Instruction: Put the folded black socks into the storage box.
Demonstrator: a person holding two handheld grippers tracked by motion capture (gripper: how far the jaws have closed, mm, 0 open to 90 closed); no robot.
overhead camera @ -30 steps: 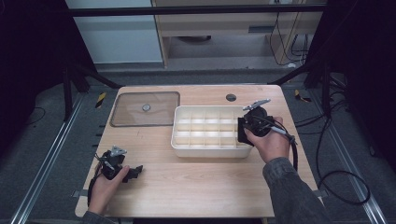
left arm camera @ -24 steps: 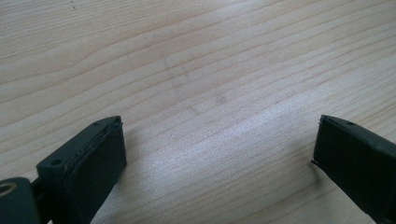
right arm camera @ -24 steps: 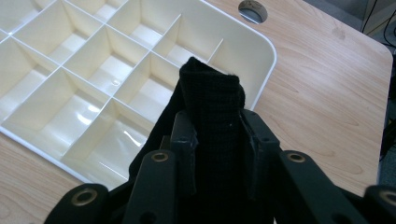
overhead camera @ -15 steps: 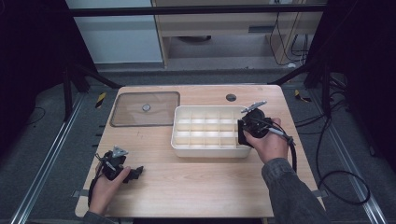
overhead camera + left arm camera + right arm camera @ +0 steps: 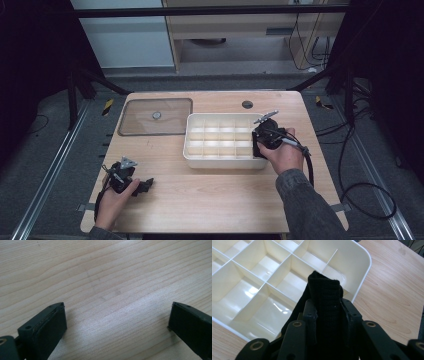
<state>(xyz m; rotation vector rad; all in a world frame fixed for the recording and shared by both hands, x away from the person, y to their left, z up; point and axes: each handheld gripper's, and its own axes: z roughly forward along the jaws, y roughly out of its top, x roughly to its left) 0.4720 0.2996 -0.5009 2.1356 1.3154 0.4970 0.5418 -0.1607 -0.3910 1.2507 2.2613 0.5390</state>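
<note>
Bench [image 5: 215, 200] of light wood grain, rounded corners, set on a dark grey floor [image 5: 55, 155] with metal rails running along both sides. Behind it a pale cabinet front and an open wooden shelf unit; black cables [image 5: 350, 165] loop on the floor at right. Small dark round hole [image 5: 247, 104] near the far edge of the bench.

White compartment tray [image 5: 192, 150] sits mid-bench, slightly right of centre, its cells bare and glossy in the right gripper view. Clear lid [image 5: 155, 116] with a small round knob lies flat just left of the tray, near the far-left corner.

Right hand-held gripper [image 5: 263, 141] is at the tray's right end, over the end cells. In the right gripper view its jaws are clenched on a folded black cloth [image 5: 325, 297], a knit-textured piece standing upright between the pads, its top end over a cell near the tray's rounded corner.

Left hand-held gripper [image 5: 142, 186] rests low at the near-left part of the bench, well apart from the tray. In the left gripper view its jaws stand wide and released, bare wood between them.
</note>
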